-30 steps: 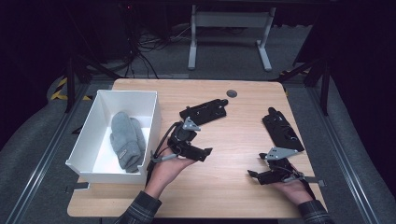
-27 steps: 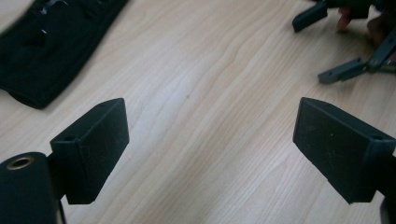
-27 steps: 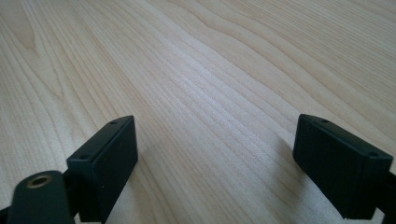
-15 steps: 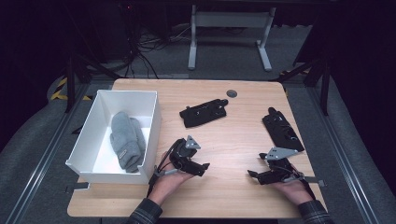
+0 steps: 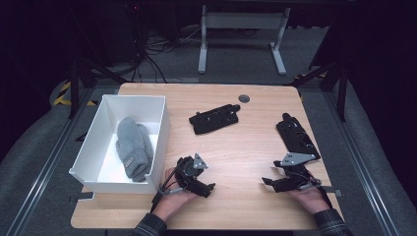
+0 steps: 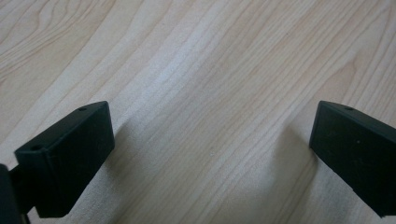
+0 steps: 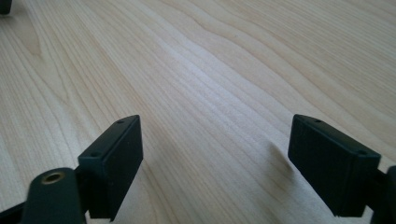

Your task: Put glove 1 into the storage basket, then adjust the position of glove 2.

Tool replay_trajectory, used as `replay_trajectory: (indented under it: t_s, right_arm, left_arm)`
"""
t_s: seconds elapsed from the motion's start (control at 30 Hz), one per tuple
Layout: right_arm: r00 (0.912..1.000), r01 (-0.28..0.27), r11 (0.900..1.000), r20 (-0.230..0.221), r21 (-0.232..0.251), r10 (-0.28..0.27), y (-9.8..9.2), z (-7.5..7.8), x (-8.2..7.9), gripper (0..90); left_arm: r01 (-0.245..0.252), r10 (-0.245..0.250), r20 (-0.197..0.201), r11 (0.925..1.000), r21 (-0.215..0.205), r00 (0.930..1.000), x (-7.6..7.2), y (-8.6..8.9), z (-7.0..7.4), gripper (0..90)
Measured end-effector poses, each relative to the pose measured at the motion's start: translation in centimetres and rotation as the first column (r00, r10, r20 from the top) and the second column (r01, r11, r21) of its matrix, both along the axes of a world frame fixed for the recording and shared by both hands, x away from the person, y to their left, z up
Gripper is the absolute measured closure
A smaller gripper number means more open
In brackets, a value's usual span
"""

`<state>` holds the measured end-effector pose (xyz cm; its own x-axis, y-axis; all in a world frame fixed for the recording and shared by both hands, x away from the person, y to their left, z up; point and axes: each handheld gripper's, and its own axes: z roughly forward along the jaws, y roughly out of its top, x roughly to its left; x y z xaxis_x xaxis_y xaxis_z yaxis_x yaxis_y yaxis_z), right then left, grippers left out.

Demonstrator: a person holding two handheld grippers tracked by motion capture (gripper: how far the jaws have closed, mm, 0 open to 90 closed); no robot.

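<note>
My left gripper (image 5: 199, 182) rests low on the wooden table (image 5: 246, 152) near its front edge, just right of the white box (image 5: 162, 123). In the left gripper view its jaws (image 6: 212, 140) stand wide apart over bare wood; they have just been opening, with nothing between them. My right gripper (image 5: 275, 179) lies at the front right, held by a hand. Its jaws (image 7: 215, 149) are open over bare wood and have just been closing a little, also with nothing between them.
A grey folded cloth (image 5: 133, 147) lies inside the white box at the left. Two flat black plates lie on the table, one at the middle back (image 5: 215, 118) and one at the right (image 5: 296, 137). A small dark disc (image 5: 244, 98) sits near the far edge.
My left gripper has come back from the table's middle toward the front edge and sunk down onto the wood beside the box. The right gripper has stayed where it was.
</note>
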<state>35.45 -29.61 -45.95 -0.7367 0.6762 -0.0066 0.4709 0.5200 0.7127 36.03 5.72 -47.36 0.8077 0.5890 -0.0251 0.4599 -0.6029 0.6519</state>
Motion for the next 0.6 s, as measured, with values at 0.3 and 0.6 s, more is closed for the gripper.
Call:
replay_trajectory:
  t_s: [0.3,0.6]
  right_arm:
    - [0.9988,0.033,0.999,0.035,0.016,-0.033,-1.4,1.8,0.3,41.4]
    - [0.9906,0.131,0.991,0.037,0.000,-0.131,-3.3,3.3,2.2,84.8]
  left_arm:
    - [0.042,-0.041,0.032,0.9986,-0.032,0.9986,-0.2,0.9,-0.4,0.0]
    - [0.054,-0.053,0.032,0.9980,-0.032,0.9981,-0.4,1.2,-0.4,0.3]
